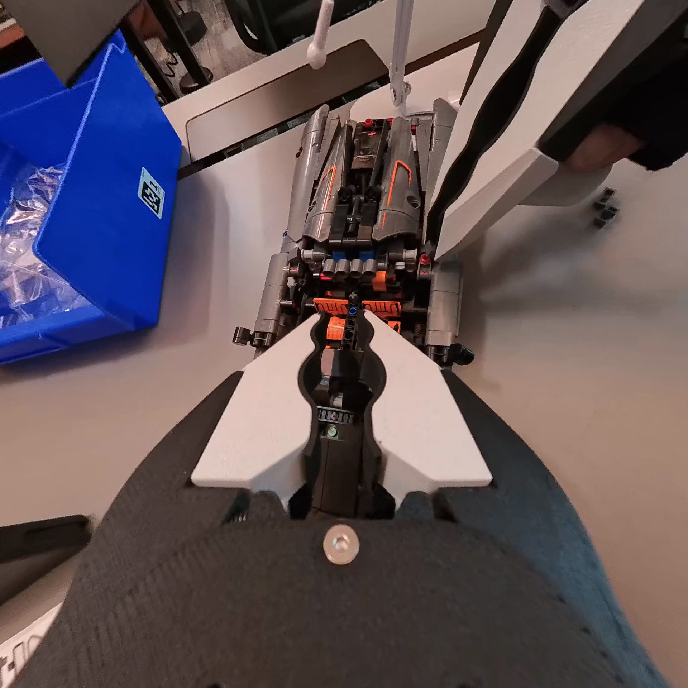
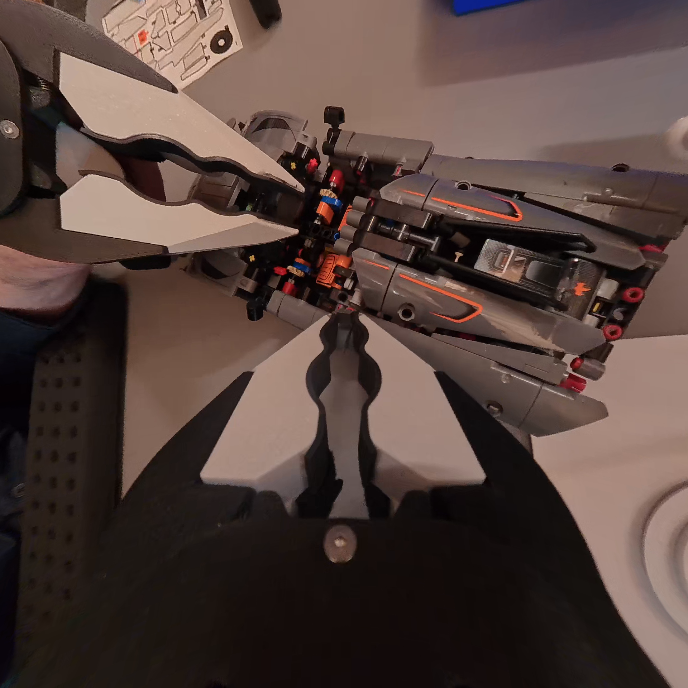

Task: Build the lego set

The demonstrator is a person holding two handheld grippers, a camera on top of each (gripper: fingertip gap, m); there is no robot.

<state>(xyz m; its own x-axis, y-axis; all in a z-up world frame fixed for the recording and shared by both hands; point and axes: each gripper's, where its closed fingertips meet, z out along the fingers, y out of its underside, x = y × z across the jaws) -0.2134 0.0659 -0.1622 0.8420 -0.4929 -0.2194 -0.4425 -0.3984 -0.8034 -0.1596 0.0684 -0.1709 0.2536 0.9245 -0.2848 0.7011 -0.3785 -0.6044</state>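
A grey, black and orange lego vehicle model [image 1: 398,193] lies on the white table [image 1: 558,372]; it also shows in the right wrist view [image 2: 465,223]. My left gripper [image 1: 343,314] comes in from the model's open rear end, jaws closed around the black centre beam [image 1: 350,331]. In the right wrist view, the left gripper [image 2: 299,210] enters from the left. My right gripper [image 2: 346,315] is at the model's side, shut on a small dark piece [image 1: 429,248] next to a red pin. In the left wrist view, the right gripper [image 1: 430,252] reaches down from the upper right.
A blue bin [image 1: 104,186] with clear plastic bags stands left of the model. A few small black pieces [image 1: 605,208] lie on the table at the right. A printed sheet [image 2: 175,37] lies beyond the model. A person's hand [image 1: 595,149] holds the right gripper. About 6 cm separates my left fingertips from my right.
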